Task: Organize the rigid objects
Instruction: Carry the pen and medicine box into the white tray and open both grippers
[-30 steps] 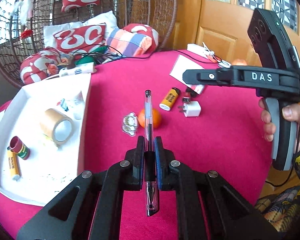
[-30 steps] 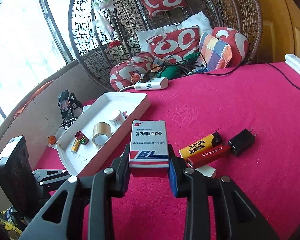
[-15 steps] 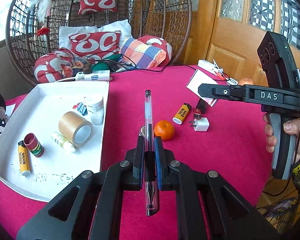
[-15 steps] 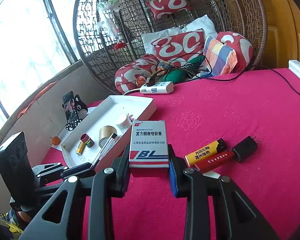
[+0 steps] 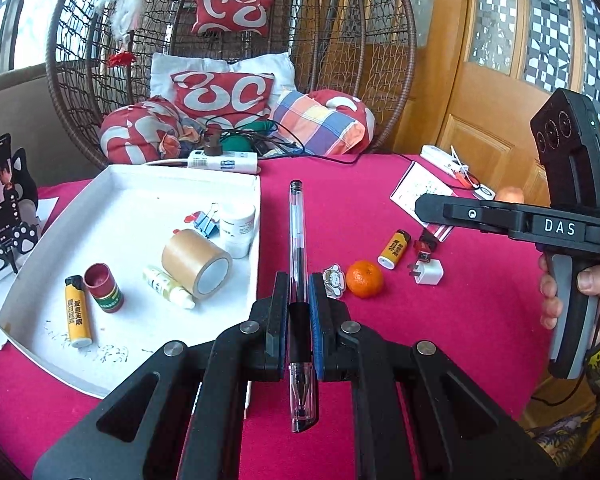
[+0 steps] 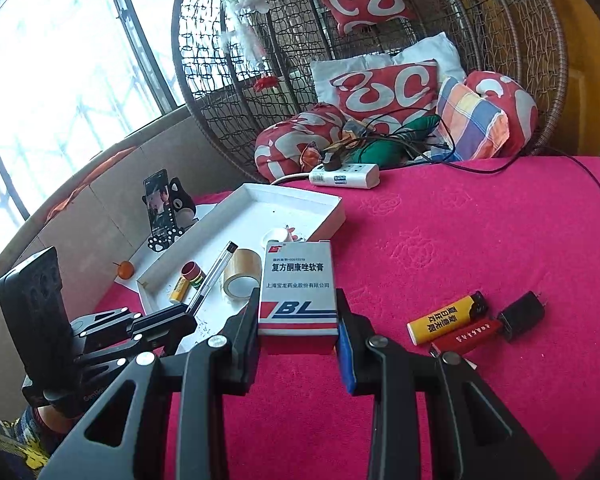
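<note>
Left hand-held gripper (image 5: 298, 320) clamps a clear pen (image 5: 297, 240) beside the white tray (image 5: 256, 200) — right hand-held gripper (image 6: 298, 320) grips a medicine box (image 6: 298, 288) above the red desk (image 6: 480, 220).

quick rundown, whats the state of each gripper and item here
left gripper: shut on the pen
pen: held lengthwise, over the tray's right edge
right gripper: shut on the medicine box
medicine box: held upright, label facing the camera
tray: open, partly filled
tape roll: lying on its side in tray
tangerine: loose on tablecloth
</note>
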{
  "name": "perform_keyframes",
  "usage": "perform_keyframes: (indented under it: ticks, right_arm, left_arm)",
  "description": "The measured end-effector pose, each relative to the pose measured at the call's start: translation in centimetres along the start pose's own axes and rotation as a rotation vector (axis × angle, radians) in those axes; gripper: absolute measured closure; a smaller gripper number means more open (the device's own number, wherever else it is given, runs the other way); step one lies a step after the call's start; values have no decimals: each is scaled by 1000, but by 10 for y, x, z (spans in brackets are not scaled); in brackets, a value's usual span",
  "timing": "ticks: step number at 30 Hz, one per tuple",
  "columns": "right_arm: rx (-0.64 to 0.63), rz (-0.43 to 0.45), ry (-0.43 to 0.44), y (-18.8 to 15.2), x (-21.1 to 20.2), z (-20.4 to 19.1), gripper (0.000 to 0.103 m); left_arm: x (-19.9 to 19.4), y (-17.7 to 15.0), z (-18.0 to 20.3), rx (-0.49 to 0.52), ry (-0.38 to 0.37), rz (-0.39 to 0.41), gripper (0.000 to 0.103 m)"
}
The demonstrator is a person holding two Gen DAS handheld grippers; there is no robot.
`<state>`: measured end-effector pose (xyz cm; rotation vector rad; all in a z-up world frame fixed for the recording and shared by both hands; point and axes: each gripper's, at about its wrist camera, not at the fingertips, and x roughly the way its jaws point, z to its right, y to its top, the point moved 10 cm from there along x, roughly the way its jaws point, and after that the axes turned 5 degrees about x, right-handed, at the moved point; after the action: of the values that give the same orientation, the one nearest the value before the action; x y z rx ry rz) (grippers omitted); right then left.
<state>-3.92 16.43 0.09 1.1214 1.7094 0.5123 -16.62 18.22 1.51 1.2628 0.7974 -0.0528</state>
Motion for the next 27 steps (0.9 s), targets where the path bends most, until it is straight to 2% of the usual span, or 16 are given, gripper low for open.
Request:
perform_keyframes:
  ticks: [16, 25, 27]
  right_arm:
    - [-139, -55, 54, 8, 37, -55, 72]
    - [-230, -153, 109, -7, 84, -97, 72]
    - [-244, -173, 116, -12, 94, -105, 72]
  left_arm:
    - [-7, 11, -66, -99, 70, 34, 94]
    - [10, 28, -124, -218, 87, 29, 94]
    - [15, 34, -136, -219, 113, 28, 94]
